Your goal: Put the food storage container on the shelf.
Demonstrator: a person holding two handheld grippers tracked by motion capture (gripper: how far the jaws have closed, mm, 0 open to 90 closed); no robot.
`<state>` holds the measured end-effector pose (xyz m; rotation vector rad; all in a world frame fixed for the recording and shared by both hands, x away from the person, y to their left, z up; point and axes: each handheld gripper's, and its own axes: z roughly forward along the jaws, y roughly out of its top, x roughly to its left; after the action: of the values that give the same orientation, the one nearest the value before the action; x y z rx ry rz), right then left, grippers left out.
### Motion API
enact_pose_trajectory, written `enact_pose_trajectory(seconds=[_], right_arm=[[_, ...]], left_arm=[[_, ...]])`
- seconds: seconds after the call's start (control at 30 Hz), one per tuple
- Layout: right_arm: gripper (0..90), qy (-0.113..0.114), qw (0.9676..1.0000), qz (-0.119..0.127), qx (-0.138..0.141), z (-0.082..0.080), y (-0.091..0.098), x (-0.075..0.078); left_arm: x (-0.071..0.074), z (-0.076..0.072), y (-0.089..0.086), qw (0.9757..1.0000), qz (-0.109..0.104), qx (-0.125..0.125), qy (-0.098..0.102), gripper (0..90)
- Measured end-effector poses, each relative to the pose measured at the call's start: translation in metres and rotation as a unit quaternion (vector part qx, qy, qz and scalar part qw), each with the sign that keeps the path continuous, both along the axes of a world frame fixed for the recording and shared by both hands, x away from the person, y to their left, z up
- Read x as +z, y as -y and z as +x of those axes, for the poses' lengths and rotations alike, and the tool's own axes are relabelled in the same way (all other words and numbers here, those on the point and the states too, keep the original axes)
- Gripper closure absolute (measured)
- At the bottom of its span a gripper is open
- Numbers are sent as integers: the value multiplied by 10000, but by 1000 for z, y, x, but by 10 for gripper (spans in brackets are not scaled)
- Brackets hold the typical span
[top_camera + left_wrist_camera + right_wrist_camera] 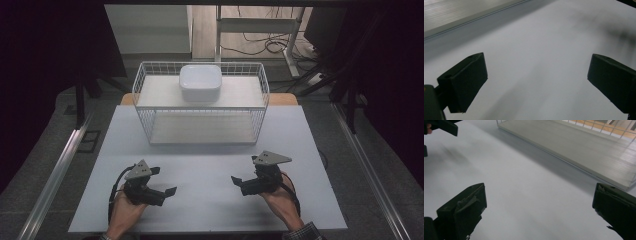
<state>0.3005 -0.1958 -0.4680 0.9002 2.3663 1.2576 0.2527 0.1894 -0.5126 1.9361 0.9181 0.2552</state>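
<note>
A white wire rack [260,117] with two pale shelves stands at the far middle of the white table [210,210]. On its upper shelf sits a white square bowl [200,81]. My left gripper [164,181] rests low over the table's near left, open, with nothing between its jaws [536,75]. My right gripper [245,170] is at the near right, open and empty too [539,205]. The two point toward each other. In the right gripper view the rack's lower shelf [579,147] lies ahead to the right, and a jaw of the left gripper [446,126] shows at the top left.
A wooden tabletop edge [285,98] shows behind the rack. Metal rails [60,170] run along the floor on both sides of the table. Cables and a desk frame [260,25] lie on the floor beyond. Bare white surface stretches between the grippers and the rack.
</note>
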Motion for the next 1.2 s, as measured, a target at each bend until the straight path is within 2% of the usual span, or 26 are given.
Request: enact_pose_trajectory(seconds=[0.33,0.77,1.2], right_arm=[[0,114,9996,-4,-273,-9,23,-2],[0,91,9980,7,-624,-20,52,-8],[0,-10,9928,-130,-1195,-34,90,-17]], left_arm=[[-3,-14,-19,9996,105,275,32,26],[-7,-32,-47,9979,209,605,54,31],[-13,-46,-74,9955,232,920,-35,34]])
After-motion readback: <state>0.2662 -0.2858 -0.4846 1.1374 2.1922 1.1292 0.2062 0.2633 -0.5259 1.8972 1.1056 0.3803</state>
